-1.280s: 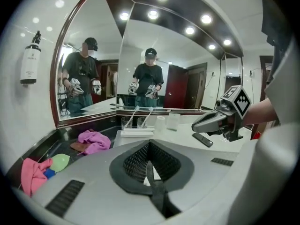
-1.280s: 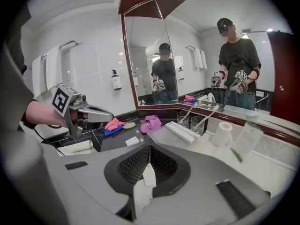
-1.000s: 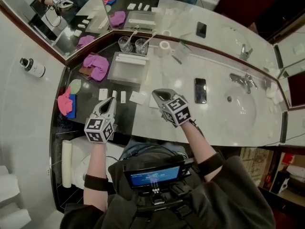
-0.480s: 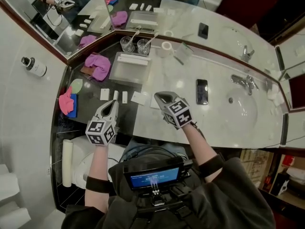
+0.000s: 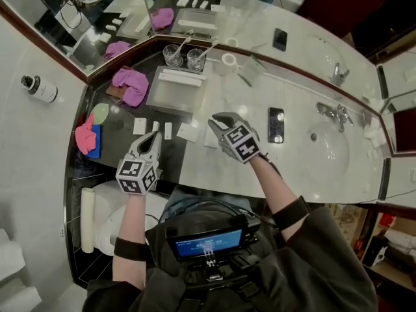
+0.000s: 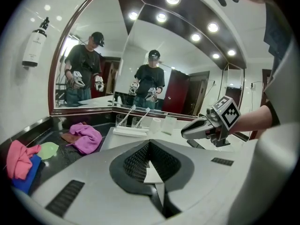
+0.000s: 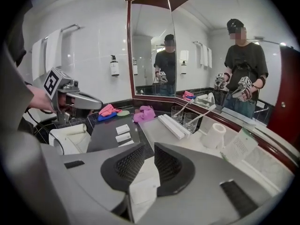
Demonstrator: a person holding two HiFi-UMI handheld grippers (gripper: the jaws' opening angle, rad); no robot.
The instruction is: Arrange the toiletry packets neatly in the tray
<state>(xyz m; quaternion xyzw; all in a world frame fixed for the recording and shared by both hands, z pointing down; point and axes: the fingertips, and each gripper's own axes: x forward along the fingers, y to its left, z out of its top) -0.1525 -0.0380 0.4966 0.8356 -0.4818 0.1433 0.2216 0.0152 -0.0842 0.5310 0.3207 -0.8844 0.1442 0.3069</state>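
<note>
Looking down in the head view, four small flat white toiletry packets [image 5: 155,127] lie in a row on the dark end of the stone counter [image 5: 120,119], close to its front edge. Behind them, nearer the back edge, sits the shallow grey rectangular tray [image 5: 170,96]. Only one long white box [image 5: 182,78] is in it, along its back rim. The rest of the tray is bare. Two clear drinking glasses [image 5: 172,55] stand behind the tray, each with a thin white stick [image 5: 182,46] inside. The left gripper [image 5: 153,136] hangs just over the row. The right gripper [image 5: 215,120] is near it, over the line where dark stone meets white marble.

In the left gripper view, the jaws are pressed together and grip nothing. A bit of white peeks through the slit below them, and I cannot tell what it is.

In the right gripper view, the jaws stand a little apart and have just been opening. One more flat white packet [image 7: 140,191] shows in the gap between them. The pads do not squeeze it, so it is not held.

The packets look light, thin and a bit bendy, and I think they can slide on smooth stone. Pinching one by a short end, flat between the pads, seems best.
</note>
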